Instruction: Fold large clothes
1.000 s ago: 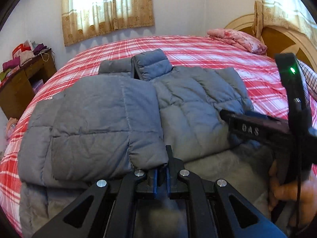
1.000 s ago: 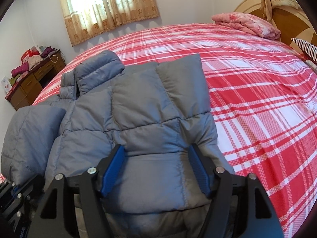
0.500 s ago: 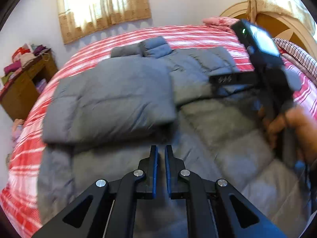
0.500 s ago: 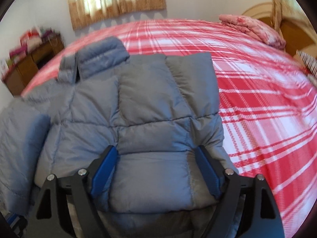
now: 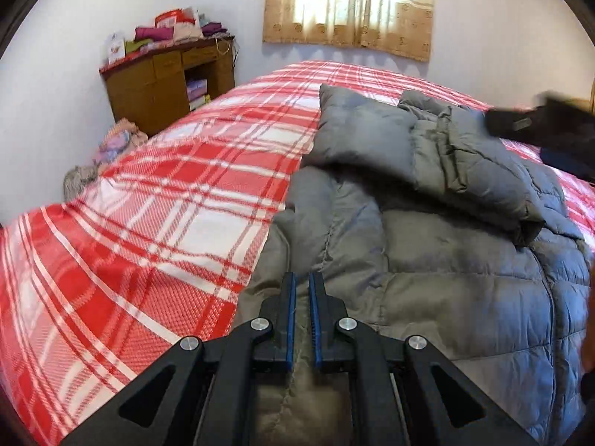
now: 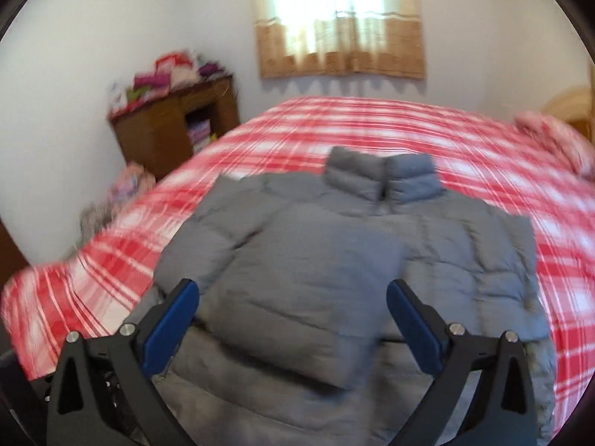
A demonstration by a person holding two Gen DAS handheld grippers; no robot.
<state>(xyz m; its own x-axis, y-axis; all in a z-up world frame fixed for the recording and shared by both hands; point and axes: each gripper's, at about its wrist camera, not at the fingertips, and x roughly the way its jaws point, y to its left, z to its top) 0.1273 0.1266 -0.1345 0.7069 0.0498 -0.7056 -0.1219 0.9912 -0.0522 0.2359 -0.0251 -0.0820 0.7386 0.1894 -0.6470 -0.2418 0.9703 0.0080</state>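
Left gripper [image 5: 302, 319]: blue pads almost together, only a thin slit between them; nothing visibly pinched. It hangs over the near left edge of the grey puffer jacket [image 5: 427, 260]; contact with the fabric cannot be judged, since the fingertips overlap the cloth in this view.

Right gripper [image 6: 292, 319]: jaws opening, spread wide, pads [image 6: 171, 319] clear of the fabric on both sides. Nothing between them is gripped; the folded sleeve [image 6: 297, 297] lies beneath the gap.

Hard to read: the right wrist view is motion-blurred, so quilting seams and the plaid lines smear. In the left wrist view the right gripper appears only as a dark blurred shape at the right edge, cut off by the frame. The jacket's near hem is hidden behind both gripper bodies.

Against one second ago: the right jaws were narrower and flanked the sleeve closely; now they stand off it. The left view has swung toward the wooden cabinet [image 5: 167, 81] and curtained window [image 5: 349, 7]; the headboard has left it.

The jacket lies flat on the red plaid bedspread [image 5: 130, 223], collar [image 6: 383, 182] toward the window, both sleeves folded across the front.
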